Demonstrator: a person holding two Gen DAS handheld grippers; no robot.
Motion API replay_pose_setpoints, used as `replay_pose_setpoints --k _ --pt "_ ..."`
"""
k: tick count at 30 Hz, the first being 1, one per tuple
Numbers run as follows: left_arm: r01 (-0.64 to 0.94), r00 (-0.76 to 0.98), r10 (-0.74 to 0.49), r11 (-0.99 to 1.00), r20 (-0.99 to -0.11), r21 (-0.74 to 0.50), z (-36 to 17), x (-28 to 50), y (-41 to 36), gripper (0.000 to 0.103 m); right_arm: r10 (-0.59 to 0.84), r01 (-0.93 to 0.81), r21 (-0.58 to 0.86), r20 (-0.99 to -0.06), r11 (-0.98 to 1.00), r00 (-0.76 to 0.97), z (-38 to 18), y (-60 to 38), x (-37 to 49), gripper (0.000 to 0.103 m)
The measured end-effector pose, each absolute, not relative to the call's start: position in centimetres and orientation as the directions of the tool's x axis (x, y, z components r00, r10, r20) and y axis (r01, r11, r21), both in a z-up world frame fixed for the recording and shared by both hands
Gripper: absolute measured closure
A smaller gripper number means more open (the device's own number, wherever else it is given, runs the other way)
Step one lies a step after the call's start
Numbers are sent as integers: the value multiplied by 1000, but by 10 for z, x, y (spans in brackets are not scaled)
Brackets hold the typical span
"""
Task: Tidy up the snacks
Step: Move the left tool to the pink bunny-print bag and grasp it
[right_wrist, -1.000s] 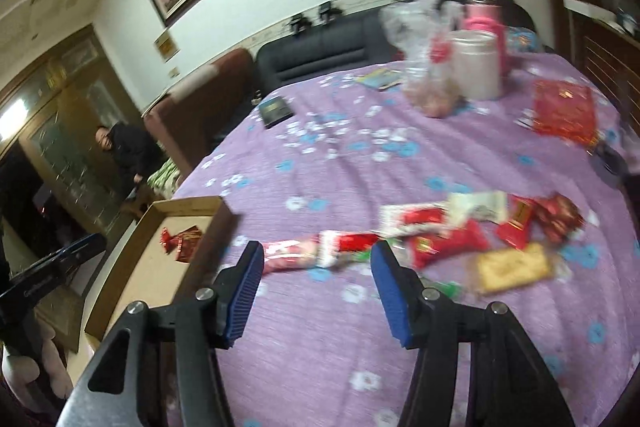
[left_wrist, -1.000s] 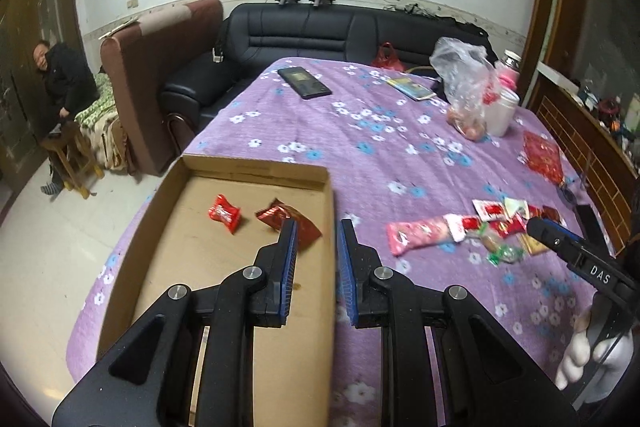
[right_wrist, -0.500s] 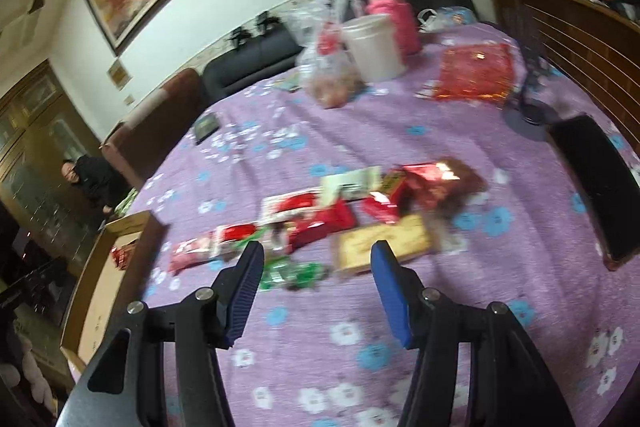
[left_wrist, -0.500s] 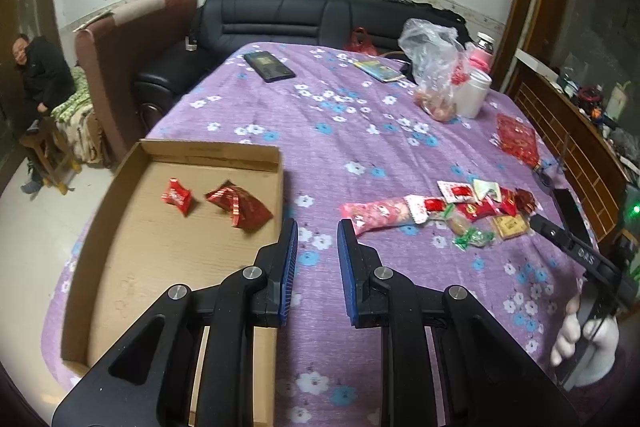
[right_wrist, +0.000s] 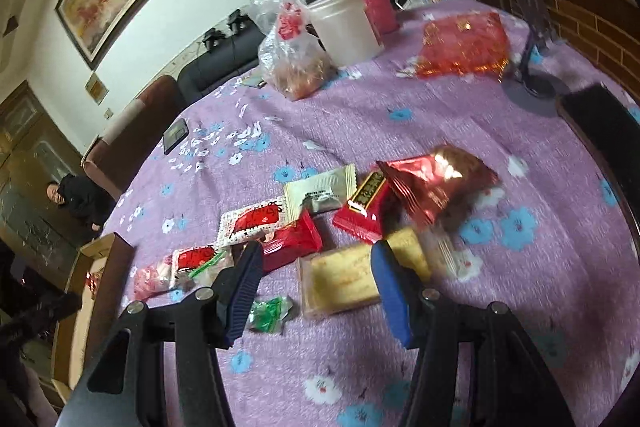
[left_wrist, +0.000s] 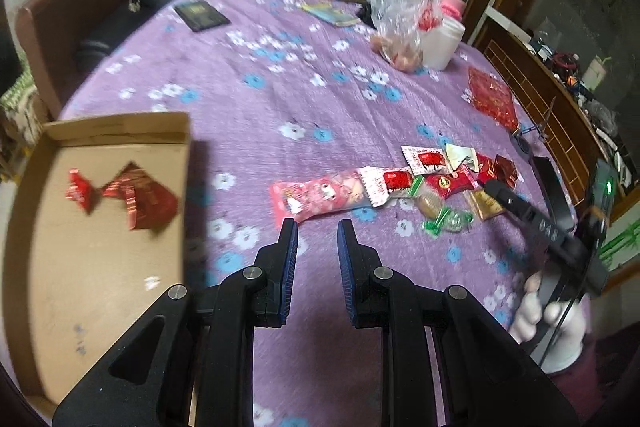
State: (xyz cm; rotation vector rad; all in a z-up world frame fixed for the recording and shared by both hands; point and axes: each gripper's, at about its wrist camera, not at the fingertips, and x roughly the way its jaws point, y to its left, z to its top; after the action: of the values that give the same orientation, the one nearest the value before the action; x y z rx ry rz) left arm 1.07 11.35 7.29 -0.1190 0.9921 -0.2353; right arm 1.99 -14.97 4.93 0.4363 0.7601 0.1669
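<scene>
left wrist view: the left gripper (left_wrist: 317,227) hangs over the purple flowered cloth (left_wrist: 280,87), its 2 blue pads a little way apart with nothing between them. the cardboard box (left_wrist: 120,123) sits to its left with 2 red snacks (left_wrist: 140,195) inside. just ahead lies a long pink snack pack (left_wrist: 320,195), and a row of more snacks (left_wrist: 440,175) runs off to the right. the right gripper (left_wrist: 496,189) reaches over the far end of that row.

right wrist view: the right gripper (right_wrist: 316,269) has its blue pads wide apart, holding nothing. a flat yellow snack (right_wrist: 340,279) lies right between them on the cloth. a green candy (right_wrist: 270,313) is by the left pad. a shiny red bag (right_wrist: 436,187) lies further on. a plastic bag (right_wrist: 296,59) and a white cup (right_wrist: 344,27) stand far back.
</scene>
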Motion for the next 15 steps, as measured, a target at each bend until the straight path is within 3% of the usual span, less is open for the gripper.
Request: replay_pose_setpoints --k 8,15 --pt "226 410 -338 938 -847 -265 35 85 79 85 326 -1 487 -583 873 745 60 -160 13 44" --pt "289 358 -369 917 -858 -274 20 91 69 85 352 -10 515 -573 857 740 63 -162 12 44"
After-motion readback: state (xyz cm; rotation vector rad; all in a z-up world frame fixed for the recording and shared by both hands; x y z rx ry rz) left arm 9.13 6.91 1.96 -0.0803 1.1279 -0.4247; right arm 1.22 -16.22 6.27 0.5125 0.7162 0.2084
